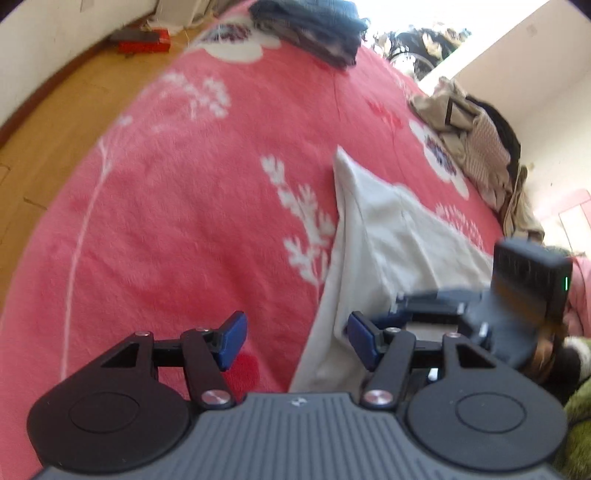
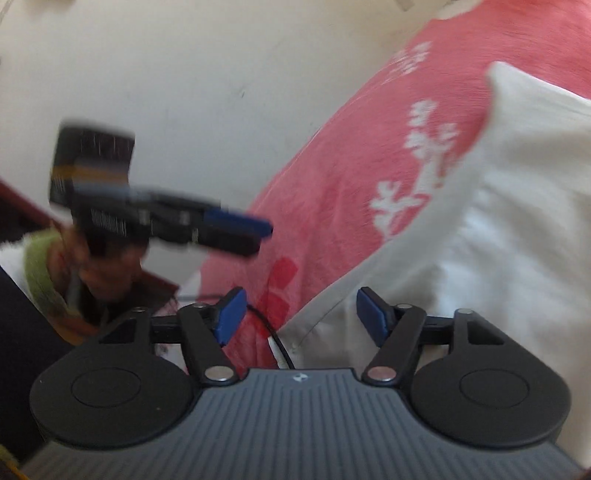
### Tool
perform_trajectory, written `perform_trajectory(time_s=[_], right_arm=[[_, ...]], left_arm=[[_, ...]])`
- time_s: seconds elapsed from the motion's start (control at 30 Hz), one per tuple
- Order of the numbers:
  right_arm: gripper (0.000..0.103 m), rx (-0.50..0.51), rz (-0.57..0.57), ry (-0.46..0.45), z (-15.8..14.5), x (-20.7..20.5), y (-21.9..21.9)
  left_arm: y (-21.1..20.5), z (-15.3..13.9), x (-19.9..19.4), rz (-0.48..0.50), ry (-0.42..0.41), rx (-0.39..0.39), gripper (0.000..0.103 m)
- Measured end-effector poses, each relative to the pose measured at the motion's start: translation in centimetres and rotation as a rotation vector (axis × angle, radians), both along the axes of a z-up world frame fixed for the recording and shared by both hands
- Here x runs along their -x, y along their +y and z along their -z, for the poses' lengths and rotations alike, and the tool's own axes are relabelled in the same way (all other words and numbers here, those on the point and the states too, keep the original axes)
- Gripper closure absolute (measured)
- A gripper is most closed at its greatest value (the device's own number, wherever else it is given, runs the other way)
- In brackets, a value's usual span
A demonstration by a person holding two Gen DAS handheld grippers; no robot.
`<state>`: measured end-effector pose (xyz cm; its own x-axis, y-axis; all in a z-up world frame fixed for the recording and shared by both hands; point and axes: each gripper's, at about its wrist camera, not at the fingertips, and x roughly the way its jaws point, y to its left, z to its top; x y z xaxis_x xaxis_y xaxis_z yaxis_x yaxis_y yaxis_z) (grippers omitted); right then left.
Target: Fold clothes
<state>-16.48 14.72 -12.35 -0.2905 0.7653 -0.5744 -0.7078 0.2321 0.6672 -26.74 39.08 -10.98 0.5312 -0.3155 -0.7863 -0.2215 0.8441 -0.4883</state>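
Note:
A white garment (image 1: 384,236) lies spread on the pink blanket (image 1: 192,206), its near edge running under my left gripper's right finger. My left gripper (image 1: 295,339) is open, with nothing between its blue pads. The right gripper's body (image 1: 480,317) shows at the right of the left wrist view, over the garment. In the right wrist view my right gripper (image 2: 301,314) is open above the edge of the white garment (image 2: 498,221). The left gripper (image 2: 236,229) appears blurred at the left, seen side-on.
A folded dark stack (image 1: 310,29) sits at the far end of the bed. A heap of unfolded clothes (image 1: 476,147) lies along the right side by the wall. Wooden floor (image 1: 55,122) and a red box (image 1: 146,40) are at left. A person's hand (image 2: 107,258) holds the left gripper.

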Motion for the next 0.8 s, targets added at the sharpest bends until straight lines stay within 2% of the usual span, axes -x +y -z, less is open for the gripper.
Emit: perform_trajectory(time_s=[0.07, 0.2, 0.27, 0.4, 0.57, 0.67, 0.73, 0.8], right_arm=[[0.036, 0.0, -0.024, -0.045, -0.7, 1.0, 0.2], [0.036, -0.088, 0.081, 0.033, -3.0, -0.7, -4.2], [0.037, -0.099, 0.163, 0.04, -3.8, -2.1, -7.3], [0.037, -0.035, 0.316, 0.039, -4.0, -2.8, -12.3], [0.038, 0.109, 0.315, 0.038, -0.2, -0.5, -13.4], [0.037, 0.114, 0.269, -0.048, -0.9, 1.2, -12.7], [0.038, 0.066, 0.266, -0.067, -2.1, 1.2, -12.8], [0.038, 0.04, 0.312, -0.057, -3.2, 0.4, -13.5]], left_arm=[[0.3, -0.5, -0.5, 0.012, -0.038, 0.009, 0.042], [-1.0, -1.1, -2.4, 0.093, -0.094, 0.003, 0.042], [-1.8, -0.9, -3.5, 0.128, -0.095, 0.002, 0.041], [-2.8, 1.2, -5.4, 0.166, -0.05, 0.035, 0.038], [-3.5, 3.5, -6.6, 0.182, 0.013, 0.031, 0.036], [-3.7, 3.6, -6.6, 0.196, 0.015, 0.032, 0.033], [-3.9, 3.6, -6.4, 0.207, 0.01, 0.042, 0.029], [-4.0, 3.9, -6.2, 0.208, 0.011, 0.048, 0.027]])
